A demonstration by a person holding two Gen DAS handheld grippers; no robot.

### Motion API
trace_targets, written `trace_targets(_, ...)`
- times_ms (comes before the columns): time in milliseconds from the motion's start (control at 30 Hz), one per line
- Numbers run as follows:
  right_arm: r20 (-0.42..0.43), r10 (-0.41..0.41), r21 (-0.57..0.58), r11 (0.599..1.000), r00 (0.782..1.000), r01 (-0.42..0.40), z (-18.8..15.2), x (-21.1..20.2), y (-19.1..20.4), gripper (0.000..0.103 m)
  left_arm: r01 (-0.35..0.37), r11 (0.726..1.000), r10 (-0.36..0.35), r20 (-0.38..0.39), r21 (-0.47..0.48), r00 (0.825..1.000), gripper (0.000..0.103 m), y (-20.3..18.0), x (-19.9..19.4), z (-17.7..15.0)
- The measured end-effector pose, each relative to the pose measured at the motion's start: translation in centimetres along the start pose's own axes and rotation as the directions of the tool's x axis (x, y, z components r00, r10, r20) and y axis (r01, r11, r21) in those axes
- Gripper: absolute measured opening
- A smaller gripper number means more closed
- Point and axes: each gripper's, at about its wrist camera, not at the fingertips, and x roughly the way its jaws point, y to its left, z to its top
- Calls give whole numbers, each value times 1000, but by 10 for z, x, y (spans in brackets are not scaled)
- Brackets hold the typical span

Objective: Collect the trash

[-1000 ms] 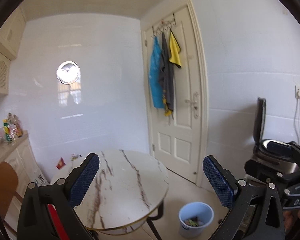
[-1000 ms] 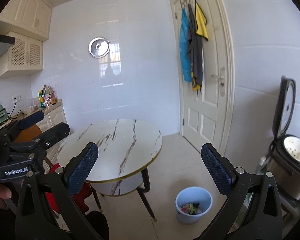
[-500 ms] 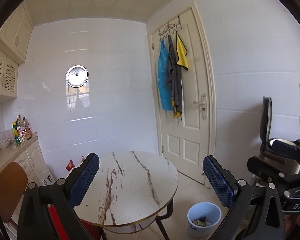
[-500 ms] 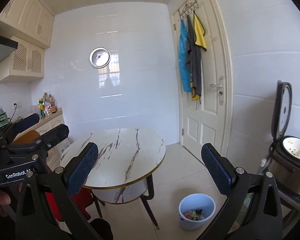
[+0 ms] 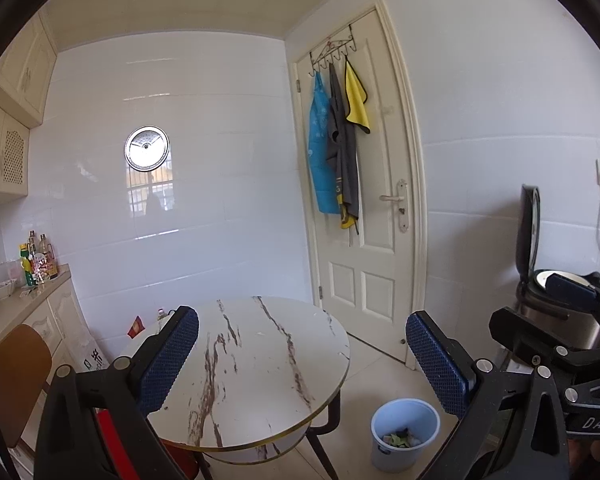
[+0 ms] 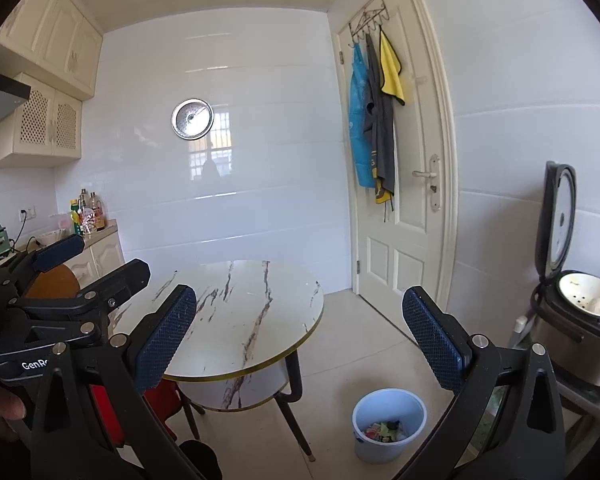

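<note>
A light blue bin (image 5: 381, 458) (image 6: 374, 451) stands on the tiled floor to the right of a round marble table (image 5: 260, 360) (image 6: 240, 300). Mixed trash (image 6: 382, 430) (image 5: 400, 440) lies at its bottom. My left gripper (image 5: 302, 360) hangs open in the air in front of the table, nothing between its blue pads. The right gripper (image 6: 300, 336) is also open and empty, well above and short of the bin. Each gripper shows at the edge of the other's view. The tabletop carries no loose trash that I can see.
A rice cooker (image 6: 580, 320) with its lid up sits on a stand at the right. A closed door (image 6: 404, 200) with hung cloths is behind the bin. A brown chair (image 5: 12, 376), a red stool (image 6: 160, 400) under the table and a counter with bottles (image 5: 36, 264) are at the left.
Both views have shifted slightly, showing more ceiling, with the wall clock lower in the right wrist view. The grippers stay open and the bin and table have not moved.
</note>
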Motion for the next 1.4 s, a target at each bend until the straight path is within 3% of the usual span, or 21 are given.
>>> trace_targets(1400, -8, 8, 3, 1000, 1000, -8, -3, 2, 5, 103, -20, 1000, 20, 42, -1, 999, 102, 17, 17, -10)
